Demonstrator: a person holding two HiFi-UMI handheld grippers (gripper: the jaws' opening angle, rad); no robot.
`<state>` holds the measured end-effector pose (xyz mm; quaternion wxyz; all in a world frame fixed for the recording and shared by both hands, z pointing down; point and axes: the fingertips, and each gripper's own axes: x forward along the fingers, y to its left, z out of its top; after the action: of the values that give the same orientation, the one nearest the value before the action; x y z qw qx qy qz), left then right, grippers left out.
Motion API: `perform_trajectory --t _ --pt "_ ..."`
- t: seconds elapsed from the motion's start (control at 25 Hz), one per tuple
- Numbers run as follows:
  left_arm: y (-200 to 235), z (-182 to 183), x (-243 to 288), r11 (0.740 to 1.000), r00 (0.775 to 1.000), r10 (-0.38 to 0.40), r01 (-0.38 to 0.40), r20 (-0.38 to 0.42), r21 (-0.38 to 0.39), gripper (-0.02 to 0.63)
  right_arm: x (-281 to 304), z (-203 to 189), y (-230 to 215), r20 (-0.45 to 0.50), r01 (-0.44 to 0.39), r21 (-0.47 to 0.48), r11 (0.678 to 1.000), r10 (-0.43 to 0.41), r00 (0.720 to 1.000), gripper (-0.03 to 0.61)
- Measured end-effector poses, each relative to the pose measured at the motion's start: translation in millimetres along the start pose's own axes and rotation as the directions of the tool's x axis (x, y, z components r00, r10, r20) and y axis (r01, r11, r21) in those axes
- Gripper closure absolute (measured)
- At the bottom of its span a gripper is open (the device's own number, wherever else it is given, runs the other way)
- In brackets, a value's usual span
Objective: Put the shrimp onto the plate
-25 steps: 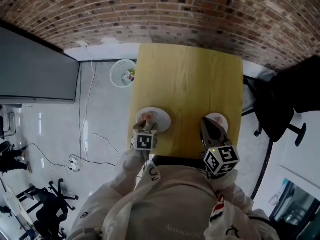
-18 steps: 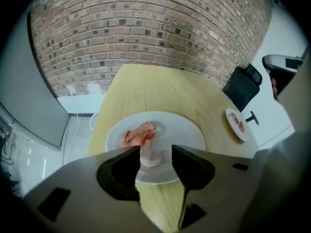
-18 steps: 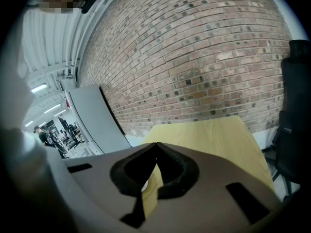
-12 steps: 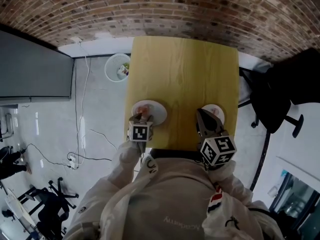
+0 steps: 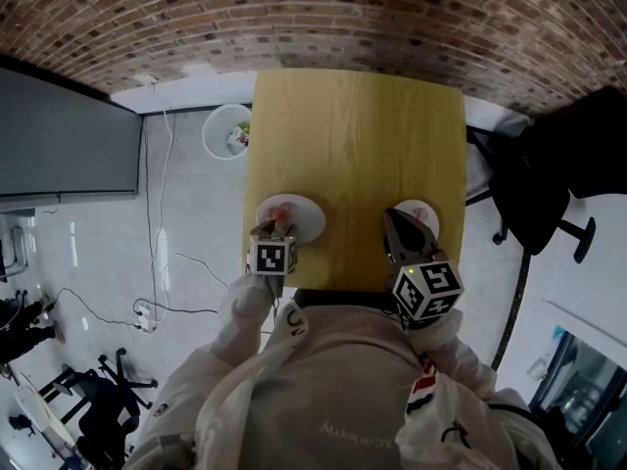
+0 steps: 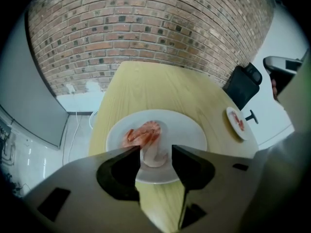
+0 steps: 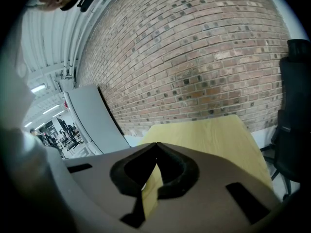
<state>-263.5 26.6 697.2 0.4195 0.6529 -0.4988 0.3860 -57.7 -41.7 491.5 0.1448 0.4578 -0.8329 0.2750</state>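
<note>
The left gripper [image 6: 155, 152] has its jaws apart around a shrimp [image 6: 145, 134] lying on a white plate [image 6: 190, 132]. The right gripper [image 7: 155, 145], clenched and empty, is over the wooden table [image 7: 214, 137].

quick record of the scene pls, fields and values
table: yellow wood, by a brick wall
left gripper: jaws apart, either side of the shrimp
shrimp: lying on the near plate; contact with the jaws unclear
right gripper: jaws together, empty
second plate: on the table's right side, pinkish food on it
</note>
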Motion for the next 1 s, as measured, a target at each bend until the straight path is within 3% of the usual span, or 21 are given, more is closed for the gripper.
perform_trajectory --t 0.48,1.0 --pt "-3.1 7.0 0.8 0.998 0.999 0.039 -0.04 0.024 0.049 0.433 -6.8 -2.4 -4.4 0.003 0.012 0.009 1.0 -0.012 1.0 0.554" --pt "-16.0 3.2 -1.1 0.998 0.999 0.04 -0.041 0.025 0.038 0.456 -19.0 -5.2 -14.1 0.009 0.023 0.02 1.0 -0.024 1.0 0.554"
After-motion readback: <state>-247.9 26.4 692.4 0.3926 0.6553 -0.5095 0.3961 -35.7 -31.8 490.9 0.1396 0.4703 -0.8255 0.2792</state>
